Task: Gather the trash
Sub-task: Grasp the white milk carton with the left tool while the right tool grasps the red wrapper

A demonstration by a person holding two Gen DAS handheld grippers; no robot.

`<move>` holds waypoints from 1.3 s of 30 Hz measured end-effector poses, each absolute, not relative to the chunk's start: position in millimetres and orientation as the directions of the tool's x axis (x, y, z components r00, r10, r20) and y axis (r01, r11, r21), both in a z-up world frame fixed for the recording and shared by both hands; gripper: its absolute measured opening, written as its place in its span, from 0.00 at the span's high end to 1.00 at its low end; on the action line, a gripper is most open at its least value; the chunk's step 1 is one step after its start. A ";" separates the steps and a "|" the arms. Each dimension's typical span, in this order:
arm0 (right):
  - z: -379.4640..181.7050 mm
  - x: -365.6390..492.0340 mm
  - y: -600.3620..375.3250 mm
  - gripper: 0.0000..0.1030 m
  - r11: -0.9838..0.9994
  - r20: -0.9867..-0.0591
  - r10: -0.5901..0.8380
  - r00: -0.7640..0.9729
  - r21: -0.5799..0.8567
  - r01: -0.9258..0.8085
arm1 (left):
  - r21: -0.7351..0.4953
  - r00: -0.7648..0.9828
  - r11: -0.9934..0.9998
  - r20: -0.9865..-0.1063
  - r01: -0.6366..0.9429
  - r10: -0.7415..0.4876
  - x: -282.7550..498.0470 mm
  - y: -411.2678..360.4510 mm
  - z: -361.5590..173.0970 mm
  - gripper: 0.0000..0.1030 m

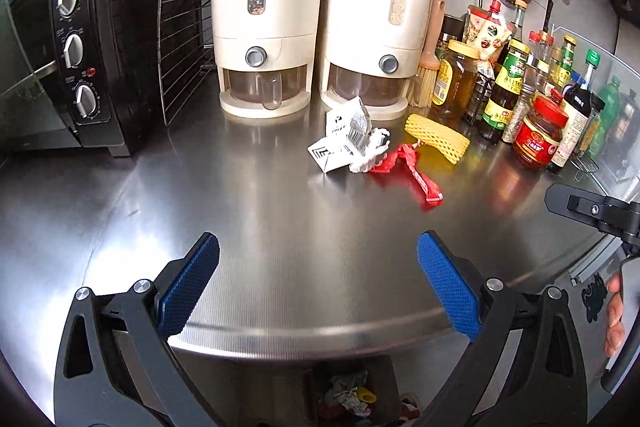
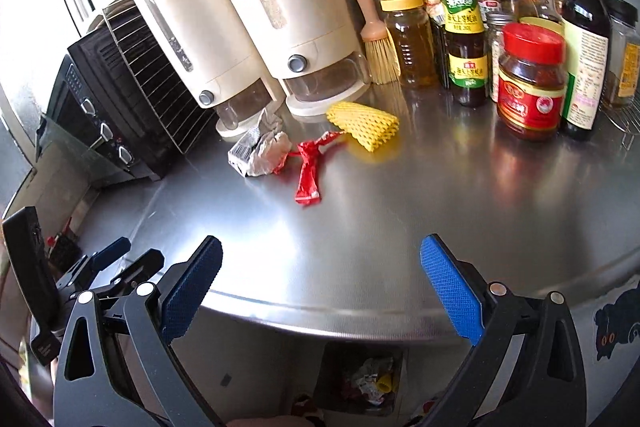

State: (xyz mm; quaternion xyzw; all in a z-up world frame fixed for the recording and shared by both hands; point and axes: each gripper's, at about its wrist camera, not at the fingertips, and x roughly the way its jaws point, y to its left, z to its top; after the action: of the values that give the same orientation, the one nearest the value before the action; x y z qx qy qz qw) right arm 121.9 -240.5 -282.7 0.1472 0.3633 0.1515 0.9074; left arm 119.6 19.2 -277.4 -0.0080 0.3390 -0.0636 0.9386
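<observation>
Your left gripper [image 1: 318, 281] and right gripper [image 2: 320, 285] hover at the steel counter's [image 1: 280, 247] near edge, fingers spread wide and empty, likely poised over the trash bin [image 2: 360, 383] below. You must reach 3 scraps: crumpled white paper [image 1: 344, 143], red wrapper [image 1: 408, 167], yellow foam net [image 1: 438, 139]. Bottle labels are unreadable.

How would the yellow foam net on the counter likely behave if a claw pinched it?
The yellow foam net is open mesh, so it probably squashes flat between the pads and feels very light. It lies folded and loose on the steel counter, so a push would likely slide it rather than roll it.
</observation>
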 end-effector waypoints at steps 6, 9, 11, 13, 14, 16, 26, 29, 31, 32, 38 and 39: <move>-289.3 173.4 -230.2 0.24 0.897 -0.637 0.411 0.652 0.409 -0.166 | -0.080 0.761 0.989 -0.632 0.128 -0.150 166.3 15.5 -270.4 0.19; -293.4 194.8 -223.1 0.37 0.882 -0.645 0.440 0.625 0.441 -0.167 | -0.071 0.760 0.988 -0.632 0.135 -0.150 186.6 10.6 -269.1 0.24; -294.3 206.0 -218.1 0.46 0.882 -0.648 0.441 0.621 0.440 -0.167 | -0.057 0.757 0.989 -0.638 0.139 -0.143 199.8 7.2 -270.8 0.29; -296.8 217.0 -216.0 0.52 0.869 -0.644 0.462 0.610 0.467 -0.165 | -0.060 0.749 0.987 -0.645 0.148 -0.152 211.7 4.7 -273.3 0.30; -298.7 221.8 -214.8 0.53 0.862 -0.643 0.473 0.603 0.480 -0.164 | -0.066 0.745 0.986 -0.648 0.154 -0.160 216.9 4.2 -275.2 0.30; -302.3 232.2 -211.9 0.54 0.854 -0.645 0.485 0.591 0.495 -0.161 | -0.077 0.737 0.983 -0.652 0.167 -0.176 225.2 2.5 -277.9 0.30; -320.4 264.2 -194.6 0.54 0.850 -0.672 0.496 0.551 0.504 -0.150 | -0.043 0.683 0.970 -0.703 0.241 -0.201 249.3 -17.3 -298.1 0.30; -327.2 271.1 -189.0 0.54 0.856 -0.688 0.490 0.536 0.495 -0.147 | -0.045 0.664 0.967 -0.719 0.250 -0.205 254.6 -19.0 -305.5 0.29; -330.7 274.8 -187.5 0.57 0.857 -0.695 0.490 0.527 0.494 -0.147 | -0.044 0.660 0.968 -0.724 0.248 -0.202 257.8 -18.6 -308.3 0.29; -331.6 276.2 -186.8 0.58 0.861 -0.699 0.484 0.527 0.486 -0.147 | -0.044 0.658 0.968 -0.726 0.247 -0.201 259.8 -18.3 -309.2 0.29; -337.2 285.3 -182.9 0.71 0.874 -0.714 0.466 0.523 0.462 -0.149 | -0.073 0.652 0.965 -0.724 0.253 -0.225 266.2 -15.7 -310.1 0.30; -338.0 286.3 -182.7 0.75 0.876 -0.714 0.464 0.524 0.459 -0.151 | -0.077 0.652 0.964 -0.723 0.254 -0.230 266.5 -15.2 -310.0 0.30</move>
State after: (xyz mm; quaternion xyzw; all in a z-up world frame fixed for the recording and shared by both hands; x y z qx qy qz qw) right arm 286.3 -182.7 -338.0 0.1727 0.4538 0.1797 0.8555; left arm 266.5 -15.2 -310.0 0.0154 0.3954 -0.1330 0.9087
